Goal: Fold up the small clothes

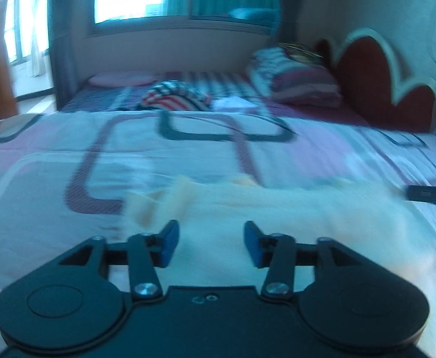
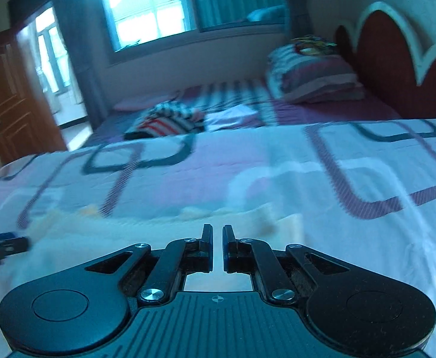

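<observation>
I see the left gripper in matt black plastic with shiny metal screws and blue, rubbery-looking pads. Under and ahead of it lies a pale cream garment of soft, thin cloth. The bedsheet beyond is smooth printed cotton-like fabric. Far left of the right gripper, the door looks like varnished wood.
</observation>
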Demonstrator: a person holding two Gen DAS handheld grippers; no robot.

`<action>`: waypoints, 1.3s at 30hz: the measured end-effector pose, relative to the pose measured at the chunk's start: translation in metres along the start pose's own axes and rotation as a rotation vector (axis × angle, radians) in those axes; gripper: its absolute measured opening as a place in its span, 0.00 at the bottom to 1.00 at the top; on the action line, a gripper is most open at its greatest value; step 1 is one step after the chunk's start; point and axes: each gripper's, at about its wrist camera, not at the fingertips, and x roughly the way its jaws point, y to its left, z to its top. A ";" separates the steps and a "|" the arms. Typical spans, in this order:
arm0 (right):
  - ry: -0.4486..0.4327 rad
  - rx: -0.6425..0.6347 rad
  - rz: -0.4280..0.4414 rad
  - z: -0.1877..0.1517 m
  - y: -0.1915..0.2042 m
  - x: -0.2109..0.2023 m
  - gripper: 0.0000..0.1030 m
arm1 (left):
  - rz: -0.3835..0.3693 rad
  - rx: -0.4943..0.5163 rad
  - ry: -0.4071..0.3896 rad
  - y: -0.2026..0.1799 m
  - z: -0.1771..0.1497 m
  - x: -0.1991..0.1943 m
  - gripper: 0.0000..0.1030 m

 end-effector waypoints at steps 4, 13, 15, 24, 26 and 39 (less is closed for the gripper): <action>0.066 -0.033 0.070 -0.020 0.036 0.010 0.05 | 0.026 0.083 0.013 -0.025 -0.014 0.007 0.56; 0.087 -0.005 -0.027 -0.048 0.010 0.014 0.05 | 0.062 0.009 0.073 0.007 -0.033 0.005 0.58; 0.089 0.007 -0.043 -0.049 0.002 0.009 0.05 | 0.069 0.005 0.083 0.007 -0.032 0.004 0.58; 0.087 -0.008 -0.059 -0.049 0.015 -0.012 0.06 | 0.116 -0.007 0.124 -0.006 -0.026 -0.002 0.59; 0.076 -0.017 -0.048 -0.050 0.020 -0.018 0.10 | 0.113 -0.012 0.122 -0.009 -0.026 -0.006 0.62; 0.047 -0.038 0.013 -0.061 0.060 -0.040 0.33 | 0.064 -0.006 0.120 -0.035 -0.030 -0.019 0.66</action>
